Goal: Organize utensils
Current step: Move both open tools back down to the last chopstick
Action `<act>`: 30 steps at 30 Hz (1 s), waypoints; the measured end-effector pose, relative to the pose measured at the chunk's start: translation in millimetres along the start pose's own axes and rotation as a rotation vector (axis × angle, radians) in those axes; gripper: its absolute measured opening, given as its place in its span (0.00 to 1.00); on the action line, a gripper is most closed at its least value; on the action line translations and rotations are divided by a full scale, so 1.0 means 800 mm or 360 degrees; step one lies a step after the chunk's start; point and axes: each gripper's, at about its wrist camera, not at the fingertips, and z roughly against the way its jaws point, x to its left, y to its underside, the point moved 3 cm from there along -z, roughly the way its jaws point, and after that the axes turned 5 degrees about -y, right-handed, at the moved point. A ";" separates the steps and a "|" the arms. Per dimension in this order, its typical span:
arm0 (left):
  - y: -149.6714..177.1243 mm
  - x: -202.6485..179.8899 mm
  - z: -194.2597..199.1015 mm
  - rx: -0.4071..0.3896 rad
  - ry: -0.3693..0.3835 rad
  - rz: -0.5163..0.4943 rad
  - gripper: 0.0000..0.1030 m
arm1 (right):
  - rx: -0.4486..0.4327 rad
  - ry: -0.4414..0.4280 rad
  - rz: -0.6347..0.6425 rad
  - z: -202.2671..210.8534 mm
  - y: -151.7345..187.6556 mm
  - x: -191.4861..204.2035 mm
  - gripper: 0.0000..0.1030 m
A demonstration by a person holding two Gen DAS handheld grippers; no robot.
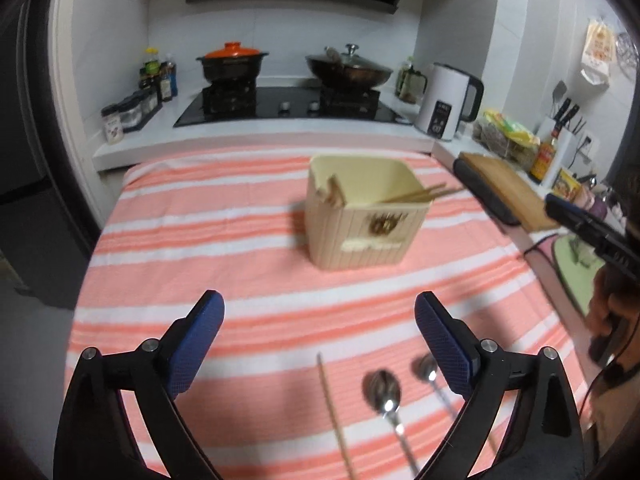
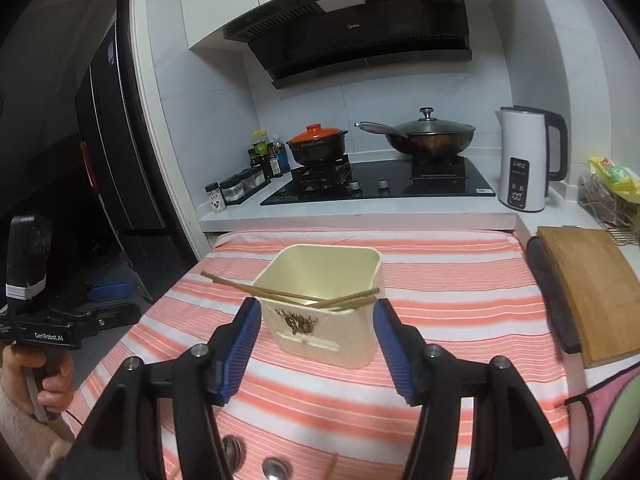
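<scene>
- Utensil box (image 1: 358, 216) on striped cloth (image 1: 224, 248), mid-table; chopsticks (image 1: 416, 195) across its rim.
- Two spoons (image 1: 382, 390) and single chopstick (image 1: 334, 408) on cloth, near edge, before box.
- Stove (image 2: 384, 186) behind table; kettle (image 2: 528, 158) to its right.
- Cutting board (image 2: 588, 292) right of box.

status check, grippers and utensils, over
Left gripper open, empty. Right gripper open, empty. Chopsticks across bin rim; spoons on cloth. Nothing blocking.

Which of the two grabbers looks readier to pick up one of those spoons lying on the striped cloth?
Left, probably. The left gripper is open, with the spoons on the cloth just below its fingers. The right gripper faces the cream box.
</scene>
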 end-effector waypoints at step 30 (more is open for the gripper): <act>0.280 0.056 -0.027 0.0281 -0.0361 0.0242 0.94 | 0.0399 0.0284 -0.0021 0.098 0.309 0.025 0.67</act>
